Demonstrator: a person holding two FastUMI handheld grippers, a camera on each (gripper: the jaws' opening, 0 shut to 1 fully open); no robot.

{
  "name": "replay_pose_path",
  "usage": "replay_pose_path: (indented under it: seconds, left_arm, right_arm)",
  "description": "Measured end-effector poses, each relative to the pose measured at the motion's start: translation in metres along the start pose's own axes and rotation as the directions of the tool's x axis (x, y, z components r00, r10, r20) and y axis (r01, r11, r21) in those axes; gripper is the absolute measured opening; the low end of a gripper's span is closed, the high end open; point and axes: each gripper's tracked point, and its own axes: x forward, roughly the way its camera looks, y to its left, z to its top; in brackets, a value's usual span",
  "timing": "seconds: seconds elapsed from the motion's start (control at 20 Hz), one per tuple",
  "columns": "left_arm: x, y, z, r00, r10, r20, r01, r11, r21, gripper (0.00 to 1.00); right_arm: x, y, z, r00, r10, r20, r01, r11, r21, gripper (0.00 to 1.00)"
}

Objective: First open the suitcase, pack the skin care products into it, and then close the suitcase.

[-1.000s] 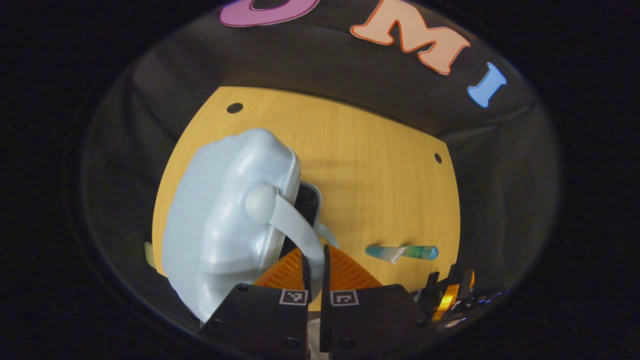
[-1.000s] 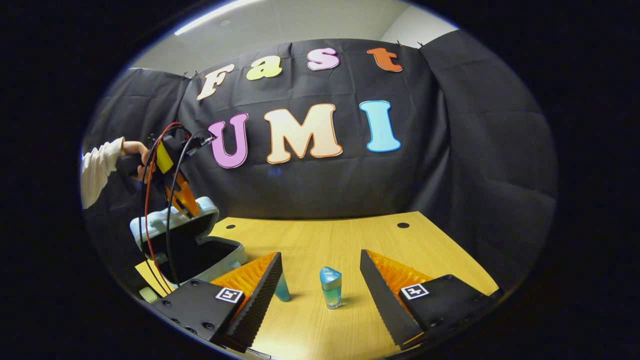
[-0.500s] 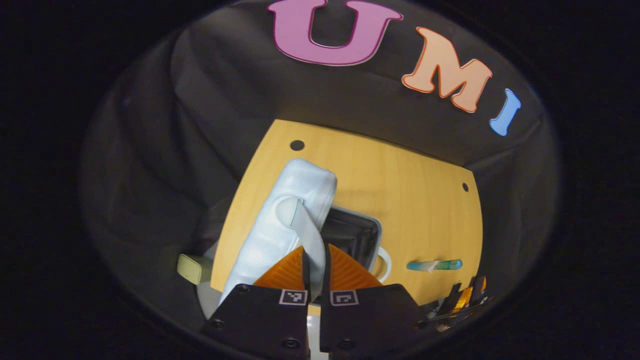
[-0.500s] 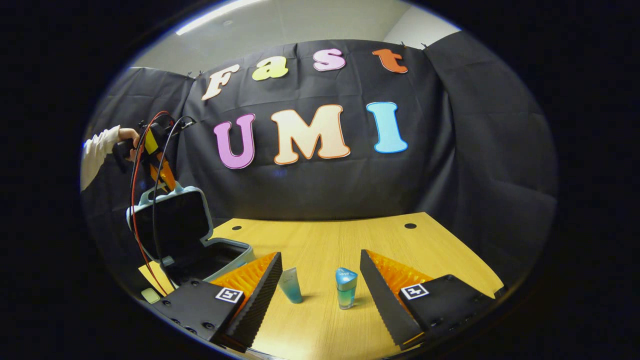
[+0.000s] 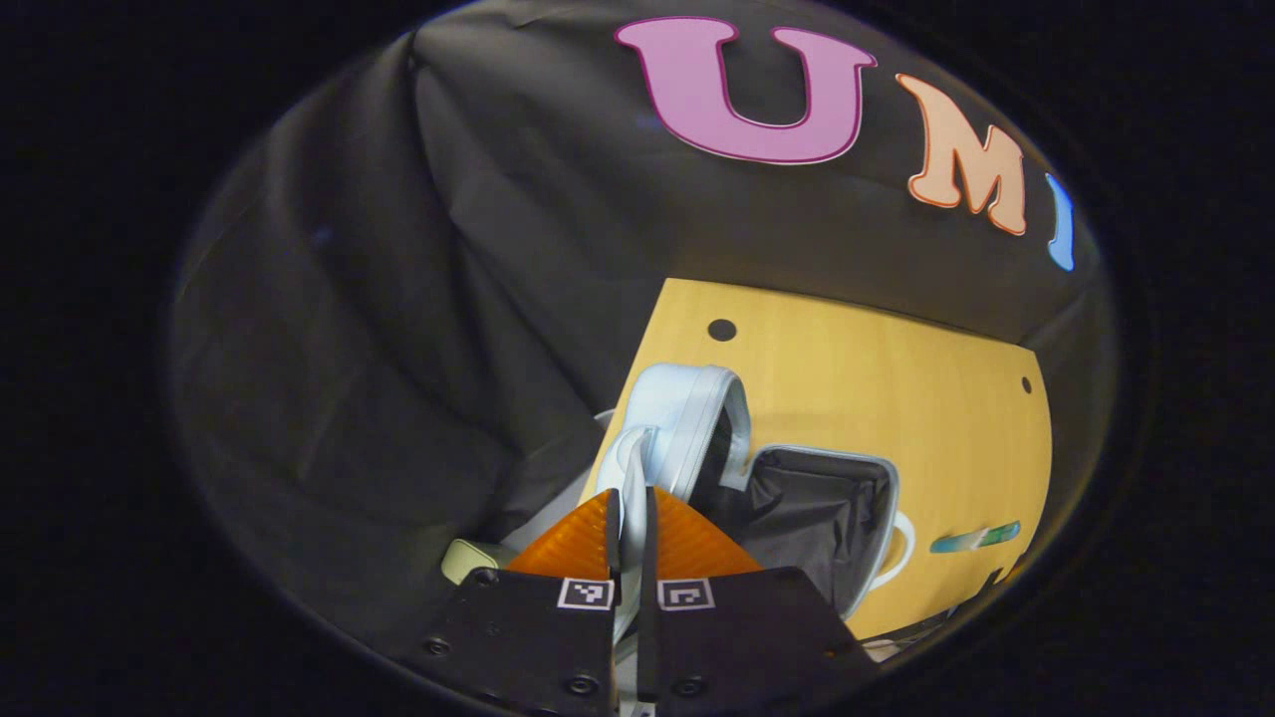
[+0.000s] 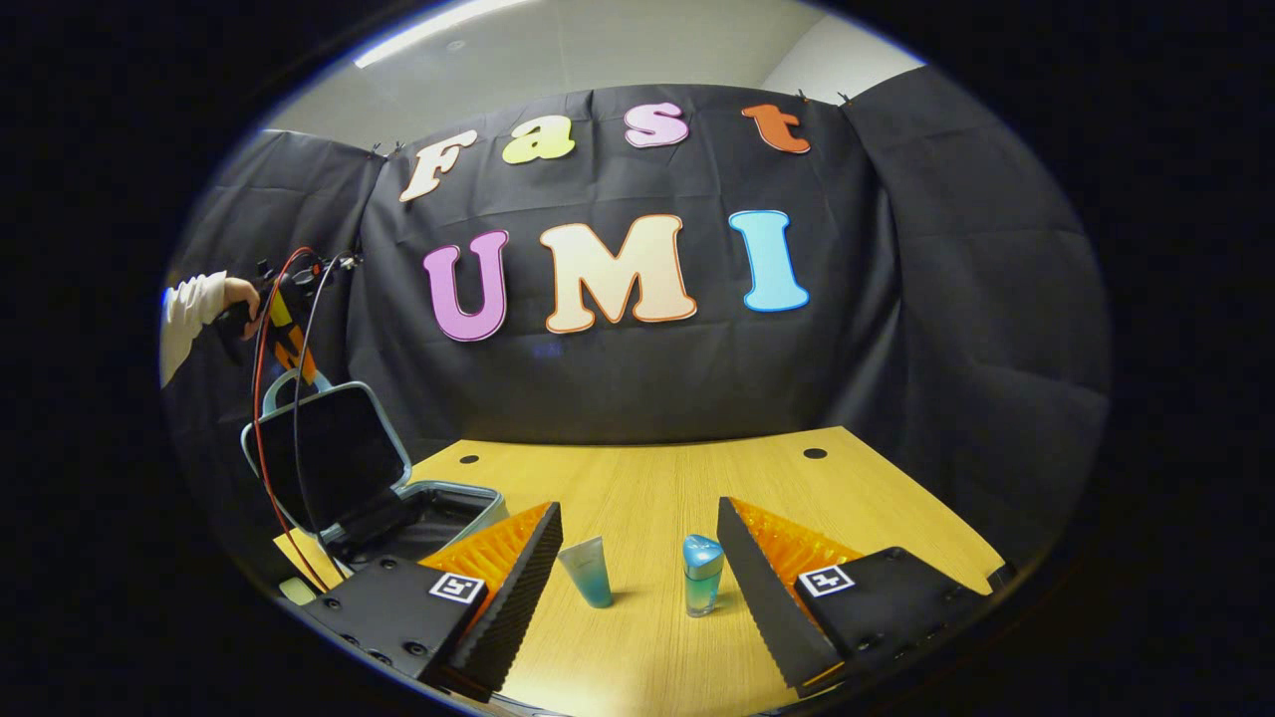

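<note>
Suitcase lid upright, left gripper jaws clamped on handle, right gripper jaws apart near bottle

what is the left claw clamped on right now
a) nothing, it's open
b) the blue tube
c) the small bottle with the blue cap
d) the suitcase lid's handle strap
d: in the left gripper view the left claw is closed on the pale handle strap of the raised suitcase lid, while the tube and bottle stand on the table.
</note>
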Motion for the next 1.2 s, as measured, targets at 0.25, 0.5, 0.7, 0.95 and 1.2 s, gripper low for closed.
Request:
replay_pose_path:
  seconds: [0.25,0.5,0.7,0.95,1.2]
  left_arm:
    - [0.024,0.037,-0.039,0.996,0.082,-0.037,-0.08,0.995,0.051,0.01]
    - [0.061,0.054,-0.081,0.992,0.088,-0.086,-0.087,0.996,0.01,0.01]
    - [0.08,0.062,-0.098,0.99,0.077,-0.118,-0.08,0.997,-0.023,0.01]
    - [0.113,0.068,-0.124,0.978,0.052,-0.2,-0.07,0.994,-0.084,0.02]
    - [0.128,0.063,-0.149,0.967,-0.027,-0.254,-0.022,0.982,-0.187,0.1]
  right_arm:
    - [0.0,0.004,-0.001,1.0,-0.006,0.003,0.006,1.0,0.005,0.98]
    - [0.004,0.005,0.003,1.0,-0.007,0.008,0.007,1.0,0.013,0.98]
    - [0.01,0.002,0.002,1.0,0.002,-0.003,-0.002,1.0,0.009,0.95]
    - [0.015,-0.007,0.002,1.0,-0.004,-0.023,0.004,1.0,0.018,0.98]
    - [0.021,-0.01,0.001,1.0,-0.004,-0.029,0.004,1.0,0.006,0.98]
